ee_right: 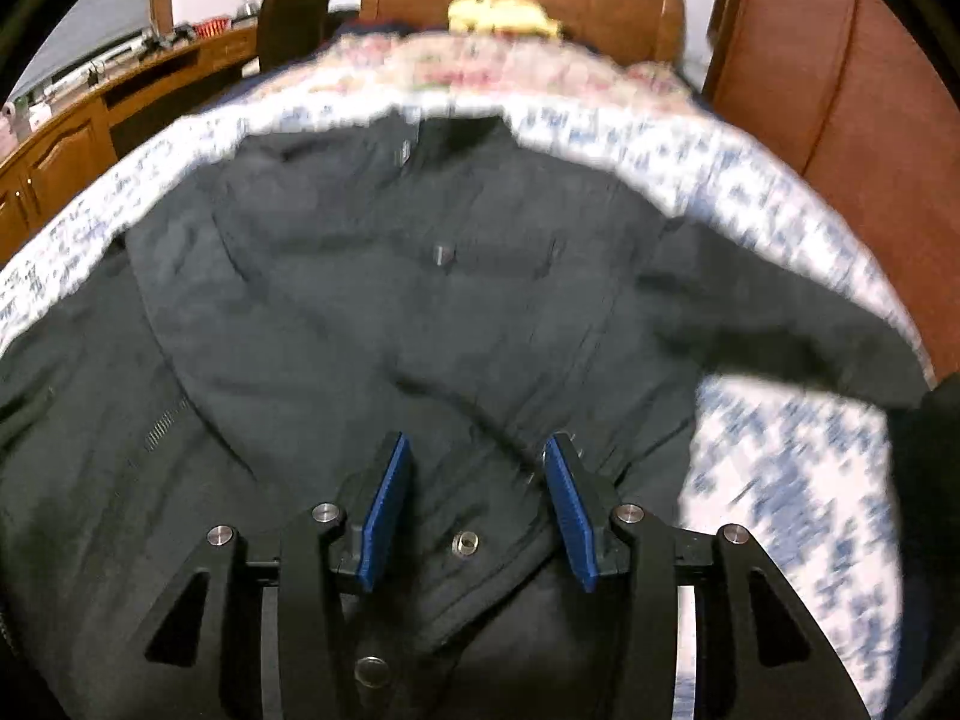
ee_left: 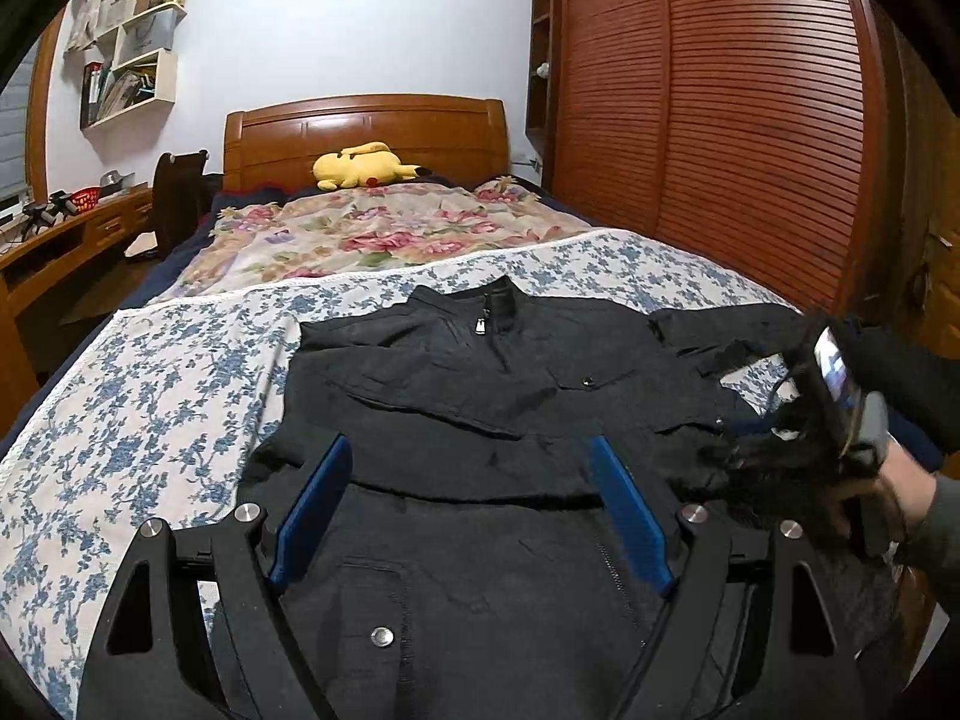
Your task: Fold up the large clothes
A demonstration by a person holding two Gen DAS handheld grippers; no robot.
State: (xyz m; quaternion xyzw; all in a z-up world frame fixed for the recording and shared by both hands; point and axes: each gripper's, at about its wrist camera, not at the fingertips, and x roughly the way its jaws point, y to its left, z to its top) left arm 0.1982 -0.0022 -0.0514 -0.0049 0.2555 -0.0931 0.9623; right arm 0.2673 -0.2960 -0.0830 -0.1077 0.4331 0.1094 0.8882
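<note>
A black jacket (ee_left: 480,396) lies front up on the bed's blue-flowered sheet (ee_left: 150,396), collar toward the headboard, its left sleeve folded in across the chest. My left gripper (ee_left: 471,462) is open, its blue pads spread wide just above the jacket's lower front. In the right wrist view, which is blurred by motion, the jacket (ee_right: 372,276) fills the frame with its right sleeve (ee_right: 798,336) stretched out to the right. My right gripper (ee_right: 477,459) is open above the jacket's lower front and holds nothing. The right gripper's body and the hand holding it (ee_left: 840,420) show at the right edge of the left view.
A floral quilt (ee_left: 372,228) and a yellow plush toy (ee_left: 360,165) lie near the wooden headboard (ee_left: 366,126). A slatted wooden wardrobe (ee_left: 720,120) stands close along the bed's right side. A desk and chair (ee_left: 174,198) stand at the left.
</note>
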